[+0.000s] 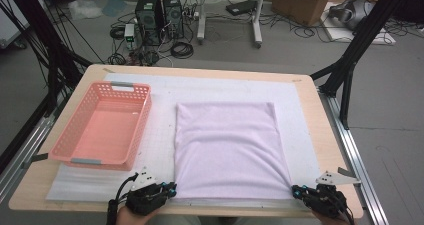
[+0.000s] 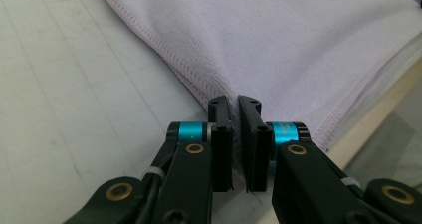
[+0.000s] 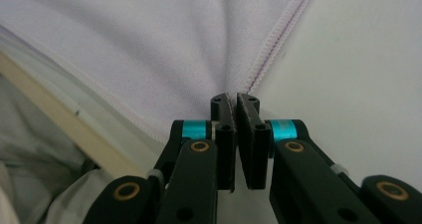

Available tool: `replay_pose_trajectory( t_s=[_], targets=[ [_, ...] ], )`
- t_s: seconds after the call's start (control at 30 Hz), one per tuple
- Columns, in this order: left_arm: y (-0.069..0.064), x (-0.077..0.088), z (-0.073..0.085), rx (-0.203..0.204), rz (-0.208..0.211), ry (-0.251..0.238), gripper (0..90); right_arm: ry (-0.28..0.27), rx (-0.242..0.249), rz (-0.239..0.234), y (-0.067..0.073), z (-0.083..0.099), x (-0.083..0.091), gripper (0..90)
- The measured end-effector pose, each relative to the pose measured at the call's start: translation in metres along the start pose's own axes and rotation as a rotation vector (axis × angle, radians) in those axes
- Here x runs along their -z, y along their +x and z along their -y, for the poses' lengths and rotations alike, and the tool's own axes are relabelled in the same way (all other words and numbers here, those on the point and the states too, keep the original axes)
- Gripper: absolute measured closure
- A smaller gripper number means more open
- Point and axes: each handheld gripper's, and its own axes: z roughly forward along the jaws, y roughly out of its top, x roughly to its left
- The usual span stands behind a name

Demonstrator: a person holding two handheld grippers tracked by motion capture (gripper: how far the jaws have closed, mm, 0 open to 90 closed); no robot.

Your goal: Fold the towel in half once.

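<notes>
A pale lilac cloth (image 1: 227, 147) lies flat on the white mat in the middle of the table. My left gripper (image 1: 172, 189) is at the cloth's near left corner and is shut on that corner (image 2: 234, 97), which bunches between the pads. My right gripper (image 1: 296, 191) is at the near right corner and is shut on it too, with the hemmed edge (image 3: 271, 45) running up from the jaws. Both grippers rest low at the table's front edge, held by hands that enter from below.
A pink plastic basket (image 1: 80, 150) stands empty on the left side of the table. A white foam mat (image 1: 160, 135) covers most of the wooden tabletop (image 1: 320, 145). Beyond the far edge are computer cases, cables and a cardboard box on the floor.
</notes>
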Motion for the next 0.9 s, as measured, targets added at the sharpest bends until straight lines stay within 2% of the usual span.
replay_pose_trajectory(
  t_s=[0.03, 0.07, 0.1, 0.13, 0.2, 0.27, 0.33, 0.37, 0.47, 0.53, 0.63, 0.7, 0.77, 0.83, 0.9],
  targets=[
    [0.001, 0.0, -0.001, -0.005, 0.006, -0.015, 79.9, 0.001, 0.001, -0.007, 0.001, 0.001, 0.001, 85.1],
    [0.003, -0.002, -0.005, -0.002, 0.007, -0.027, 72.3, -0.007, 0.002, -0.007, 0.001, 0.001, 0.002, 82.3],
    [0.007, -0.004, -0.009, 0.008, 0.008, -0.041, 63.8, -0.02, 0.011, 0.0, 0.001, -0.001, 0.002, 75.8],
    [0.011, -0.005, -0.014, 0.016, 0.01, -0.058, 59.6, -0.037, 0.013, 0.006, 0.0, -0.004, 0.002, 71.6],
    [0.017, -0.008, -0.024, 0.006, 0.001, -0.083, 52.5, -0.085, 0.033, 0.015, -0.002, -0.011, 0.002, 65.9],
    [0.025, -0.015, -0.039, 0.004, -0.008, -0.113, 49.9, -0.119, 0.033, 0.024, -0.005, -0.019, 0.0, 62.9],
    [0.035, -0.024, -0.051, 0.028, -0.015, -0.127, 48.9, -0.14, 0.03, 0.032, -0.01, -0.026, -0.003, 61.8],
    [0.039, -0.027, -0.056, 0.049, -0.019, -0.126, 47.8, -0.149, 0.031, 0.038, -0.012, -0.03, -0.006, 61.1],
    [0.053, -0.042, -0.075, 0.058, -0.038, -0.13, 46.6, -0.166, 0.042, 0.048, -0.019, -0.04, -0.014, 60.1],
    [0.063, -0.05, -0.086, 0.071, -0.036, -0.135, 46.5, -0.183, 0.044, 0.051, -0.023, -0.047, -0.02, 58.0],
    [0.074, -0.062, -0.096, 0.085, -0.069, -0.154, 44.9, -0.205, 0.046, 0.051, -0.028, -0.057, -0.029, 56.0],
    [0.08, -0.07, -0.101, 0.071, -0.088, -0.141, 44.5, -0.219, 0.039, 0.043, -0.032, -0.063, -0.035, 54.1],
    [0.084, -0.076, -0.105, 0.075, -0.084, -0.154, 44.3, -0.221, 0.047, 0.051, -0.035, -0.069, -0.042, 52.8],
    [0.087, -0.082, -0.11, 0.067, -0.102, -0.159, 43.9, -0.221, 0.044, 0.053, -0.039, -0.075, -0.049, 51.1],
    [0.091, -0.087, -0.116, 0.076, -0.122, -0.132, 43.0, -0.223, 0.038, 0.045, -0.043, -0.079, -0.056, 49.0]
  ],
)
